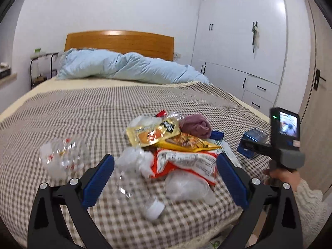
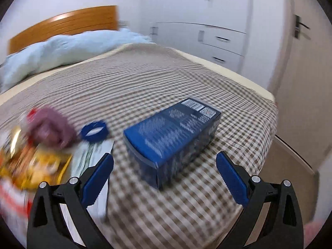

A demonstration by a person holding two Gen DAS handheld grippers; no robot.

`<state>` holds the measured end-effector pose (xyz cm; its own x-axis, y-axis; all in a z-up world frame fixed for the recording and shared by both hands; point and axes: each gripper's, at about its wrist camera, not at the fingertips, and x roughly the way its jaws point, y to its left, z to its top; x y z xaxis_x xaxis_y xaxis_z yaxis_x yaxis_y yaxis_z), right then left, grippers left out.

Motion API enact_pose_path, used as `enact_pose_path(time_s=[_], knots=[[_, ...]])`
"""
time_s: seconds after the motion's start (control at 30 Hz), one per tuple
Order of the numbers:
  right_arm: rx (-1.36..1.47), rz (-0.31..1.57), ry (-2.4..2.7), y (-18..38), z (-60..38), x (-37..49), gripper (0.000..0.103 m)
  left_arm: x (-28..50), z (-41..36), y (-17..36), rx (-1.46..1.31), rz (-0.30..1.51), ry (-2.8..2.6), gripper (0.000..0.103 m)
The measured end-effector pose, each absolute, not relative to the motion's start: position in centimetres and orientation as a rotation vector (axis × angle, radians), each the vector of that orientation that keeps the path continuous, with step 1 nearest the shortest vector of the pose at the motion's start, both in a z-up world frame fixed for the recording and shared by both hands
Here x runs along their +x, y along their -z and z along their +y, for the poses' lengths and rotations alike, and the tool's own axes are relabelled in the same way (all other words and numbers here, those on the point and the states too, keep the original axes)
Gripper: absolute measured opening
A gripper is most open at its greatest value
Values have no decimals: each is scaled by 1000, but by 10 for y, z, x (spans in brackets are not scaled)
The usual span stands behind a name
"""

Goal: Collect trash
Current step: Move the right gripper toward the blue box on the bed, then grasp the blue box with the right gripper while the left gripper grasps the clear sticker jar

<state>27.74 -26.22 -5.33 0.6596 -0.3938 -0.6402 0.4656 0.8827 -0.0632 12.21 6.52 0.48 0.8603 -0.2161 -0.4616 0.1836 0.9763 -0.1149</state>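
Both grippers gape wide, empty: left gripper [image 1: 166,174] over crinkly, light wrappers [image 1: 184,164] mid-bed [image 1: 72,108]; right gripper [image 2: 165,173] facing the stiff blue box [image 2: 172,137] near the right edge; pinch its narrow sides

White-walled bedroom: checked bed [image 1: 83,112], white wardrobe [image 1: 238,41].

On the bed [image 1: 83,112] lie three snack bags [image 1: 153,132], two clear bottles [image 1: 60,157], one blue box [image 2: 172,137], one blue ring [image 2: 94,132] and one purple cloth [image 1: 195,125] beside the bags.
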Motion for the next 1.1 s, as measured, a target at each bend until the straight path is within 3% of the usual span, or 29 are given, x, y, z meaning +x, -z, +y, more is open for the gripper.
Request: enact_pose_path(time_s=[0.3,0.67,1.1], knots=[[135,819,866,70,-276,322,95,154,90,2,-125,508,193,96],[309,776,915,47,-318,302,95,152,114,7,-211,527,174,96],[221,836,1156,32,-335,333,95,148,108,5,-200,516,189,96]])
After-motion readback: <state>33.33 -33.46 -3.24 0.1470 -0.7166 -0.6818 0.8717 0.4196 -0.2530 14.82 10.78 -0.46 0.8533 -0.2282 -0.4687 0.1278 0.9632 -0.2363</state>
